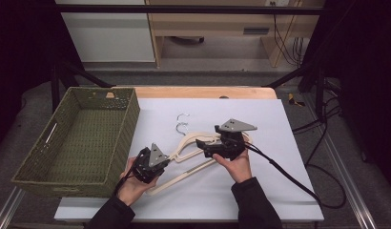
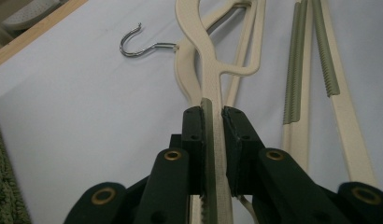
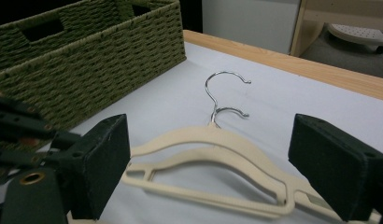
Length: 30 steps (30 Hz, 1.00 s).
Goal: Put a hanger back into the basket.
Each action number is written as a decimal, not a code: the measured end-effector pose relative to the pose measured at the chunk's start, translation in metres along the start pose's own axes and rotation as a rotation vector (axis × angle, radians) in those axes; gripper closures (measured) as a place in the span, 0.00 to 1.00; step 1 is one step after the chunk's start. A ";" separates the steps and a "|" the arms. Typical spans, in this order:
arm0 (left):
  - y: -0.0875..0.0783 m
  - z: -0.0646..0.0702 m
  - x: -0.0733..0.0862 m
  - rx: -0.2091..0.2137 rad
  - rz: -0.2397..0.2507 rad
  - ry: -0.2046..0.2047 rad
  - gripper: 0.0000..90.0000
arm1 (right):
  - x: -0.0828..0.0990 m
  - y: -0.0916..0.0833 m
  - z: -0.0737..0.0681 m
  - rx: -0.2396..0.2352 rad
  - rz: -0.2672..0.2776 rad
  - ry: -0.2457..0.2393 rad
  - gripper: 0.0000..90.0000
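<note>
On the white table, cream hangers (image 1: pixel 193 148) with chrome hooks; left tongs (image 2: pixel 212 121) clamped on one, right tongs (image 3: pixel 217 172) apart.

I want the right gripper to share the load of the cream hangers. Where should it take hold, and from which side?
Probably the shoulder arm just below the neck of the upper hanger, coming down from above. That arm is thin and flat enough for the right gripper, whose jaws stand open over it. The left gripper is shut on the far shoulder end, so keep away from there and from the chrome hooks.
</note>
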<state>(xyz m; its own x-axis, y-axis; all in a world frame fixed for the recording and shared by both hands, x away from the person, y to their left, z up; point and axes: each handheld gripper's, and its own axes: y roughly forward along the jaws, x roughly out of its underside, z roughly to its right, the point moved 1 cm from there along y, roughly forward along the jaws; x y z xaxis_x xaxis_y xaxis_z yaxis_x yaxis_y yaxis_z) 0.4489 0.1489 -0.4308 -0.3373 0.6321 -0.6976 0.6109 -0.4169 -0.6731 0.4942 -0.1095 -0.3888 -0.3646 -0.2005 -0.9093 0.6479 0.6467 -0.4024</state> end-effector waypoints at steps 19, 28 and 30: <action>-0.005 0.006 -0.002 -0.022 0.015 0.006 0.88 | -0.002 0.086 0.006 0.007 -0.165 0.027 0.38; -0.003 0.007 -0.002 -0.017 0.010 0.013 0.88 | 0.003 0.108 0.009 0.027 -0.192 0.044 0.63; -0.002 0.009 -0.002 -0.018 0.015 0.015 0.88 | 0.003 0.112 0.009 0.039 -0.203 0.039 0.67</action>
<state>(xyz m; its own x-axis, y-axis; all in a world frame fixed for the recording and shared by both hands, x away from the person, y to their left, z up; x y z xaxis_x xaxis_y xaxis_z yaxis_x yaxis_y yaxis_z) 0.4418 0.1432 -0.4302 -0.3174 0.6356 -0.7037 0.6286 -0.4147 -0.6580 0.5715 -0.0448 -0.4377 -0.5153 -0.2952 -0.8046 0.5834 0.5669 -0.5816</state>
